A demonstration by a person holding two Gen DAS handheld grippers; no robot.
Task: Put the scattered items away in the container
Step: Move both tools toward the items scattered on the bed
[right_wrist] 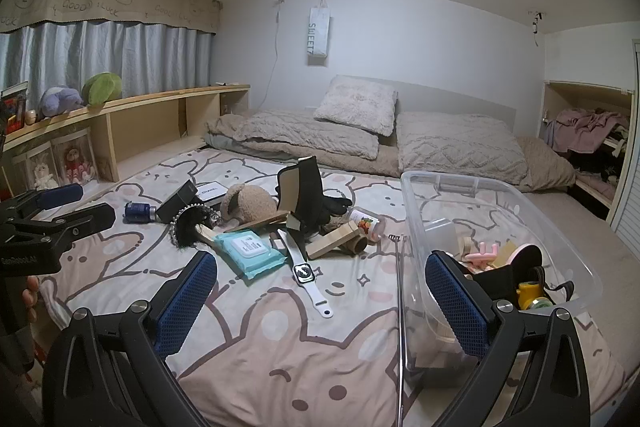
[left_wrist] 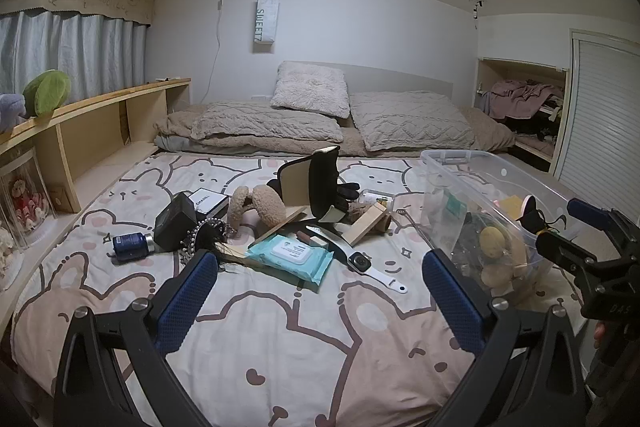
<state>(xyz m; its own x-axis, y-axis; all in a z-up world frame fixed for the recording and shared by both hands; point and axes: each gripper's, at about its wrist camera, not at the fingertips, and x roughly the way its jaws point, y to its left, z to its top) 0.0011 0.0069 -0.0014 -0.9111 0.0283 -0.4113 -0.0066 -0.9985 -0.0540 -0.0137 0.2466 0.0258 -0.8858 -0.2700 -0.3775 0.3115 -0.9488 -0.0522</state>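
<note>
Scattered items lie on the bear-print bedsheet [left_wrist: 280, 327]: a teal wipes pack [left_wrist: 290, 254] [right_wrist: 250, 251], a white smartwatch [left_wrist: 366, 265] [right_wrist: 306, 277], wooden blocks [left_wrist: 366, 225], beige earmuffs [left_wrist: 256, 209], a black box [left_wrist: 176, 221], a blue jar [left_wrist: 130, 242], a black glove. The clear plastic bin [left_wrist: 496, 211] [right_wrist: 500, 227] stands at the right and holds several things. My left gripper [left_wrist: 320, 291] is open and empty above the sheet, short of the pile. My right gripper [right_wrist: 320, 295] is open and empty, its right finger in front of the bin's near wall.
Pillows [left_wrist: 308, 95] and a folded blanket lie at the head of the bed. A wooden shelf [left_wrist: 100, 115] with plush toys runs along the left. A closet nook [left_wrist: 524, 107] with clothes is at the right. A thin metal back scratcher [right_wrist: 400, 307] lies beside the bin.
</note>
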